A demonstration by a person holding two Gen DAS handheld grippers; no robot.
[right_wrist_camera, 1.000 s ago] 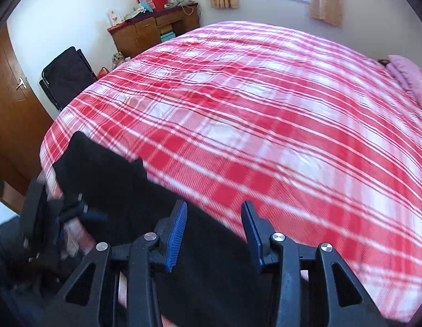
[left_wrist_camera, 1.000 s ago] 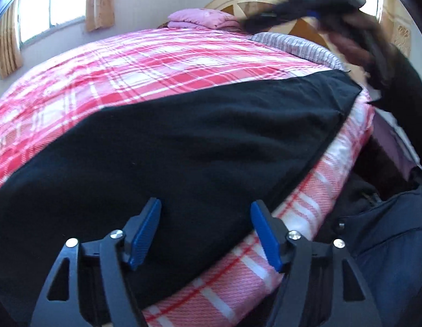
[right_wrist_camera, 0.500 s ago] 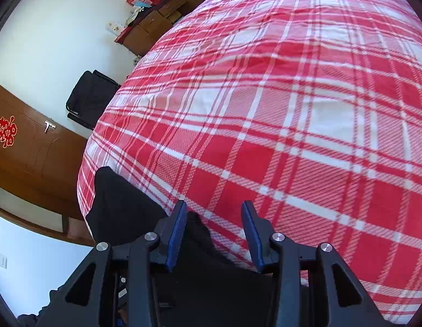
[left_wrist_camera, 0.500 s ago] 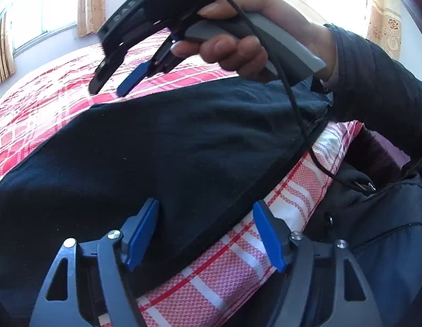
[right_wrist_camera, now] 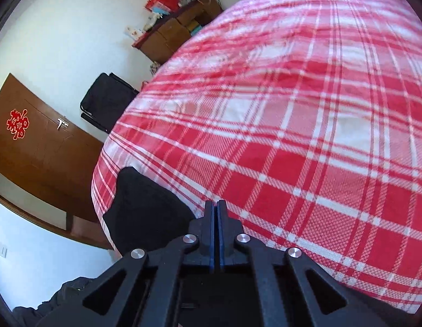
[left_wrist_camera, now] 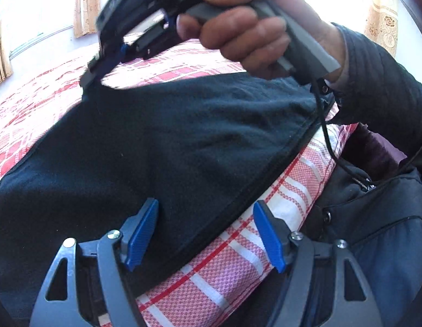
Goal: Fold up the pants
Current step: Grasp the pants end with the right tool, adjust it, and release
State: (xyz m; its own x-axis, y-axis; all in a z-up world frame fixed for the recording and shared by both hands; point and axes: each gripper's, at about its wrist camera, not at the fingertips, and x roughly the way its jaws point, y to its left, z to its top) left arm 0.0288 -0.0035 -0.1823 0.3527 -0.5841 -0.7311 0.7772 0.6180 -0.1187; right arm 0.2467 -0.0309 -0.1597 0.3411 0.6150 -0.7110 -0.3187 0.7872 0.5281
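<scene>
Black pants (left_wrist_camera: 162,141) lie spread on the red plaid bedspread (left_wrist_camera: 230,267), near the bed's edge closest to you. Your left gripper (left_wrist_camera: 205,234) is wide open, nothing between the blue pads (left_wrist_camera: 141,234); the pants' hemmed edge runs diagonally through the gap, cloth under the left finger, bare plaid under the right one. Your right gripper (right_wrist_camera: 217,234) is closed, pads pressed flat together. In the left wrist view its tip sits at the pants' far corner and the cloth rises toward it, so it looks pinched on the fabric, though blur hides the exact bite. Your right hand (left_wrist_camera: 246,27) on its handle hangs above the pants, ahead of your left fingers, with its cable (left_wrist_camera: 324,136) dangling across the hem on the right. Your dark jacket (left_wrist_camera: 374,218) crowds the right side beyond the right finger. From the right wrist, a black lump of pants (right_wrist_camera: 145,212) sits left of the closed fingers at the bed corner; ahead and right is open plaid. Past the bed edge on the left: brown door (right_wrist_camera: 34,150), black chair (right_wrist_camera: 107,100), cluttered dresser (right_wrist_camera: 173,30).
</scene>
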